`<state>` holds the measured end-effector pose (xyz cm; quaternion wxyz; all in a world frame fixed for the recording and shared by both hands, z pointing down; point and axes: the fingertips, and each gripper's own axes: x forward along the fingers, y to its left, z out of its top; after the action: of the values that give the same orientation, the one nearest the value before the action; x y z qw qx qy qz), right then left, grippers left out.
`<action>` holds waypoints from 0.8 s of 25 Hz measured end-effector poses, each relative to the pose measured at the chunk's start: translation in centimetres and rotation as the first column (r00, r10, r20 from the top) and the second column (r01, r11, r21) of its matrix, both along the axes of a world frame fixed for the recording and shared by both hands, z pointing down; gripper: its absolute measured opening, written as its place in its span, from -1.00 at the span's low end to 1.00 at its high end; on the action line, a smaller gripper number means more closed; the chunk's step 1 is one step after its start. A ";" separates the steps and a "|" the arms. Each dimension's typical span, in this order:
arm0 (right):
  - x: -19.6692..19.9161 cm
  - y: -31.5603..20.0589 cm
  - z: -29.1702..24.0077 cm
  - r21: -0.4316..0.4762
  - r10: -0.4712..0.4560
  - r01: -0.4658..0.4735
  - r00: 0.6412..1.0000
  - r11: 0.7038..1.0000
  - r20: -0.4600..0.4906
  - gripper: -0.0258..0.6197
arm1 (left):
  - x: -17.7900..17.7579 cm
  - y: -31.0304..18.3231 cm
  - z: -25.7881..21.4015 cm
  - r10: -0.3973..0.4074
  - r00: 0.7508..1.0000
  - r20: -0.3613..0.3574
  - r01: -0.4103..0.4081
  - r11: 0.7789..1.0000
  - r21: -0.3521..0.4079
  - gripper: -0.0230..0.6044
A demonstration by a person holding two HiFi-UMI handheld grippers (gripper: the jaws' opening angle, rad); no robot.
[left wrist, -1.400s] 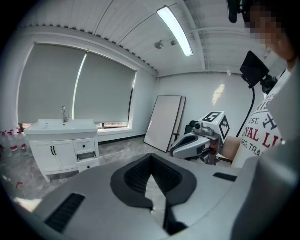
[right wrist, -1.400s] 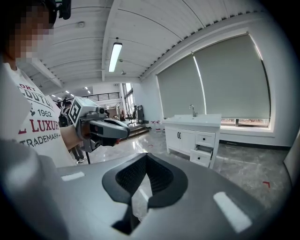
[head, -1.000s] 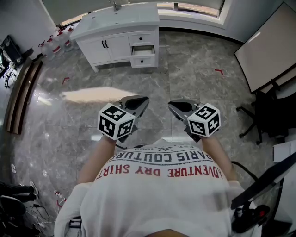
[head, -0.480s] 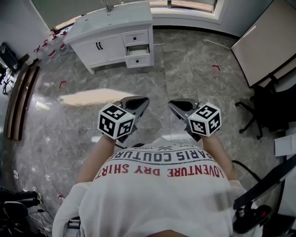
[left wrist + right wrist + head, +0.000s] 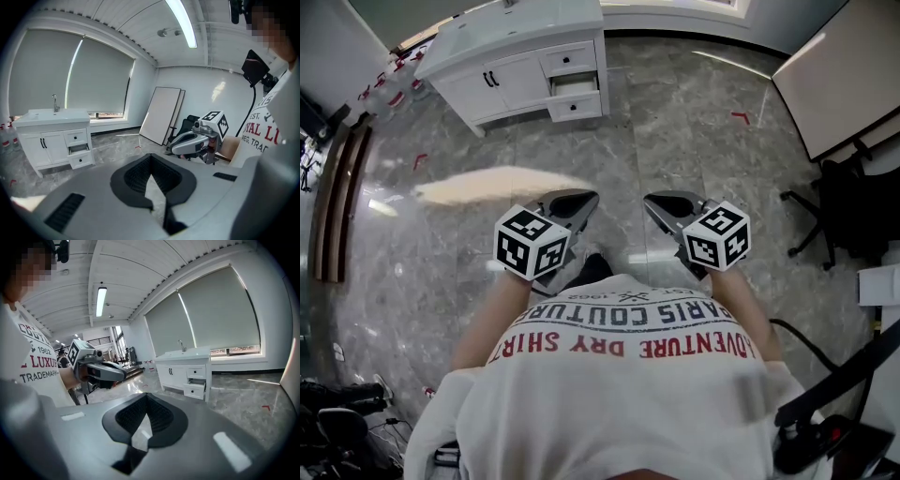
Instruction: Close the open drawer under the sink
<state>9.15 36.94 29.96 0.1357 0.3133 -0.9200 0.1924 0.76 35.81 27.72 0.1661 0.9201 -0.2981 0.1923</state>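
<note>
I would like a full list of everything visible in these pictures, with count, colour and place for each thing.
sink cabinet: one, white, far side of the floor, by the window
drawers: three, white, at the cabinet's right; the middle drawer is open
faucet: one, metallic, on the sink top
bottles: several, with red, on the floor left of the cabinet
board: one, white, leaning at the right
office chair: one, black, near the board
floor marks: a few, red, on the grey floor
shirt: one, white with print, bottom of head view
left gripper: grey, shut, empty
right gripper: grey, shut, empty
</note>
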 end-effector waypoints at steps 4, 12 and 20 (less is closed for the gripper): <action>-0.6 -3.3 1.2 -0.025 0.001 -0.002 1.000 1.000 -0.004 -0.92 | -0.7 -3.3 1.4 -0.004 1.000 0.002 0.004 1.000 -0.026 -0.92; -1.5 -17.6 4.8 -0.083 0.018 -0.018 1.000 0.996 0.007 -0.92 | -1.7 -18.4 5.1 -0.005 1.000 0.004 0.005 0.996 -0.086 -0.92; -5.5 -36.5 5.7 -0.110 -0.015 0.014 1.000 0.994 -0.007 -0.92 | -5.5 -36.5 7.1 -0.035 0.999 0.001 0.035 0.990 -0.135 -0.92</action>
<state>3.60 0.45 35.63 0.1577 0.2996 -0.9096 0.2407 -4.70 -0.68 34.85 0.2316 0.9016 -0.3002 0.2084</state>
